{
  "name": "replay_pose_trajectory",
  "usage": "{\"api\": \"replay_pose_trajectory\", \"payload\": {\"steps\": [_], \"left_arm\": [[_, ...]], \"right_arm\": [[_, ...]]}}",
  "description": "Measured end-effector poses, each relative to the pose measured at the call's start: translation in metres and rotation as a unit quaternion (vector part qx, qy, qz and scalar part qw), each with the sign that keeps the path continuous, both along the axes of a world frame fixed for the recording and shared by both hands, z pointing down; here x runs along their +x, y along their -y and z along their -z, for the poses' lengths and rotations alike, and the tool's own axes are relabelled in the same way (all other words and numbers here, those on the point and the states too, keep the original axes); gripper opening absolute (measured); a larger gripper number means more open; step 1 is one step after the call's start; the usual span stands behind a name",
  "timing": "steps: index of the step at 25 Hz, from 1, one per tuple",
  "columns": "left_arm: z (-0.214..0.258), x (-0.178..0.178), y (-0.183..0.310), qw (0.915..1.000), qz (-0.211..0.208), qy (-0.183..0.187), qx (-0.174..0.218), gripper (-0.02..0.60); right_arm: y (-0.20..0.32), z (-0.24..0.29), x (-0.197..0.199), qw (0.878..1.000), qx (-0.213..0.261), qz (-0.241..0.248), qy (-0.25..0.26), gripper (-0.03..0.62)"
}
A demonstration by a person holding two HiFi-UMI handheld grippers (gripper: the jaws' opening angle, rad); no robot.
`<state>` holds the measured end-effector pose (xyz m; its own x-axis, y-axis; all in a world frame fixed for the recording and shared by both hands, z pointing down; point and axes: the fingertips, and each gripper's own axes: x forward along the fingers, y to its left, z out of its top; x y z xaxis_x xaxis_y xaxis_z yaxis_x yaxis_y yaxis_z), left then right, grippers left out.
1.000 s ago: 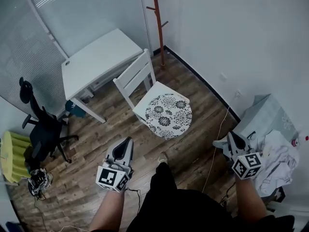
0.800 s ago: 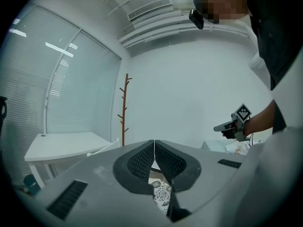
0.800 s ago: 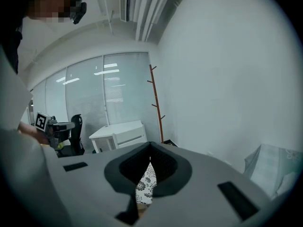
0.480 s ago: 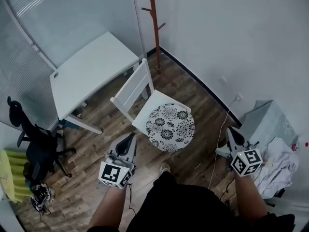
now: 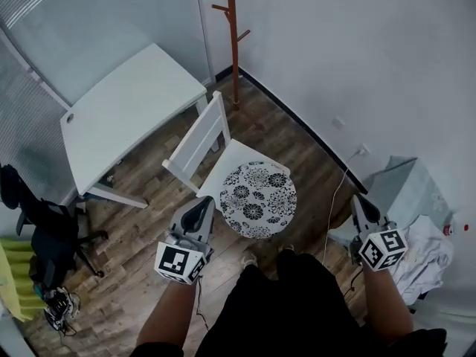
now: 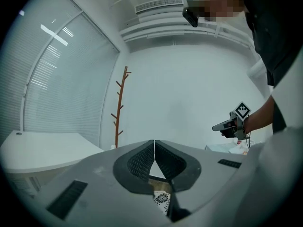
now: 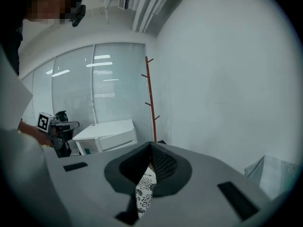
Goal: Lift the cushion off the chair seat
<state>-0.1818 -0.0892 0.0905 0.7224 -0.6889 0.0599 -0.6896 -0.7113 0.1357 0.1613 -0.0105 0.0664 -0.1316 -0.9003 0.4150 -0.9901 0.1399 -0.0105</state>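
Wood floor point(image 5: 137, 225) in a small white-walled room, seen from the head view: the chair point(image 5: 197, 141) sits in the middle with the round flower-print cushion point(image 5: 259, 199) flat on its seat, untouched. The left hand-held gripper point(image 5: 202, 203) is at the cushion's near-left edge, tip aimed up the picture past it. The right hand-held gripper point(image 5: 358, 199) is well apart on the other side, out over bare floor. So the cushion lies ahead and between the two, a lot nearer the left one. It's round, so there's no long axis to line up with; any bit of rim would do.

Left gripper view: jaws pressed together with nothing in them, pointing level at the far wall and the coat rack point(image 6: 118, 109). A slice of the cushion point(image 6: 162, 198) shows low down under the jaws, so it's below this hand-held gripper and not in front of it.

Right gripper view: same deal, jaws shut and empty. The cushion point(image 7: 143, 193) peeks through below the tips, a little left of centre, and the left hand-held gripper point(image 7: 75, 124) is over at the left.

My guess is both need to drop and open up before either gets a bite on the rim, and the left has the shorter trip.
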Motion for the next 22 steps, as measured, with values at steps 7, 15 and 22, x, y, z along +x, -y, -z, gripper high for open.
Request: {"api": "replay_pose_trajectory", "payload": {"steps": [7,15,22], "left_arm": [[-0.002,-0.009,0.015,0.9982,0.058,0.013,-0.003,0.008],[-0.001,-0.028,0.024,0.9857,0.162,0.043,-0.017,0.008],[0.008,-0.018,0.029,0.9729,0.220,0.067,-0.029,0.008]], "right_arm": [[0.061,-0.005,-0.002,0.998,0.004,0.059,0.006,0.008],[0.129,-0.022,0.000,0.990,0.005,0.135,0.034,0.008],[0.165,-0.057,0.009,0.982,-0.011,0.183,0.050,0.008]]}}
